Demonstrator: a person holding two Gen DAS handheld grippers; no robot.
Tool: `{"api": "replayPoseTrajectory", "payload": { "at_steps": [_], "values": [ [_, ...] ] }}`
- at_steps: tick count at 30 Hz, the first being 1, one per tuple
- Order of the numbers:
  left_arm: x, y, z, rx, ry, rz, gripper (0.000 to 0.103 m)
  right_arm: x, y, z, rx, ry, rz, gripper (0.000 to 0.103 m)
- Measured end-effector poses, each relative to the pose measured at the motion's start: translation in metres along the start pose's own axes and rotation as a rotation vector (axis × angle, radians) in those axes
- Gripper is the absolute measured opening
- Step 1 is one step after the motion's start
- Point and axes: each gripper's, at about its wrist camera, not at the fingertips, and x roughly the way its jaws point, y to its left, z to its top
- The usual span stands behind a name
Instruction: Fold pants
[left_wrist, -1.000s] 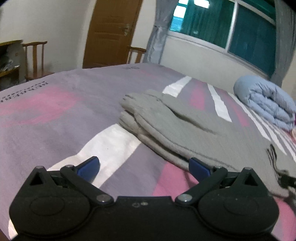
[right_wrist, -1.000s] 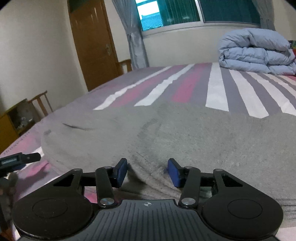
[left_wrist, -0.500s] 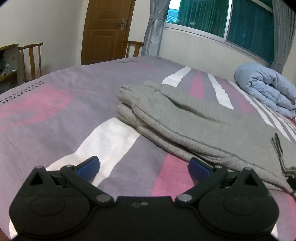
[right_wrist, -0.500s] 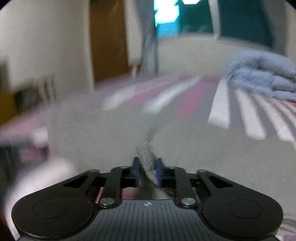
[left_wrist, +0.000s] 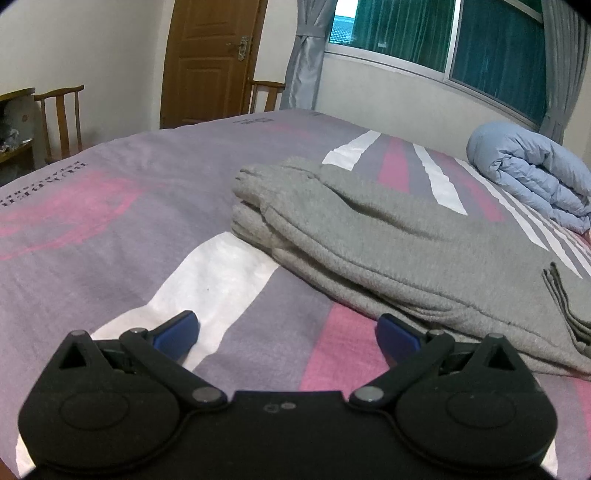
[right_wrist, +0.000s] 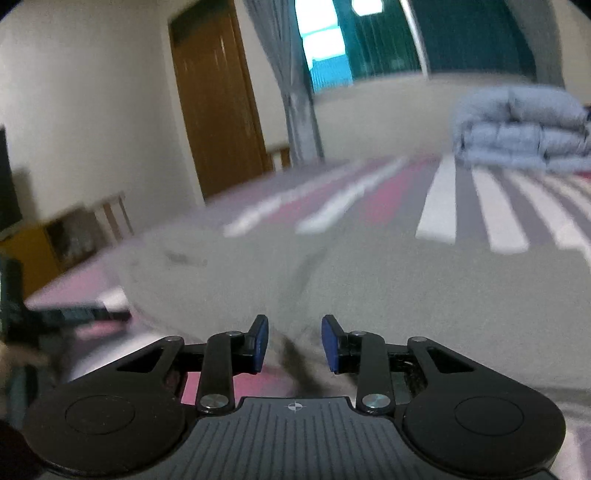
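Note:
Grey pants (left_wrist: 388, 236) lie folded in layers on the striped bed, cuffs at the far left, waist end at the right. My left gripper (left_wrist: 286, 330) is open and empty, just short of the pants' near edge, its right finger next to the fabric. In the blurred right wrist view the pants (right_wrist: 424, 288) spread wide ahead. My right gripper (right_wrist: 294, 341) is open, with a ridge of grey fabric lying between the blue pads, not clamped.
The bed cover (left_wrist: 110, 206) has purple, pink and white stripes. A rolled blue duvet (left_wrist: 528, 177) lies at the far right, also in the right wrist view (right_wrist: 517, 129). Wooden chairs (left_wrist: 59, 118) and a door (left_wrist: 210, 59) stand beyond the bed.
My right gripper was shut on a pinch of grey fabric half a second ago and has now opened, letting it go. My left gripper has stayed open and nearly still.

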Motion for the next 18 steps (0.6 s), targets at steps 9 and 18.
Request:
{"api": "replayPoseTrajectory", "payload": {
  "at_steps": [9,18],
  "values": [
    [0.003,-0.004,0.000,0.018,0.001,0.014,0.097,-0.032,-0.091,0.004,0.154,0.182,-0.418,0.032],
    [0.003,-0.006,-0.001,0.035,0.001,0.028,0.097,-0.031,-0.138,0.047,0.214,0.054,-0.410,0.032]
  ]
}}
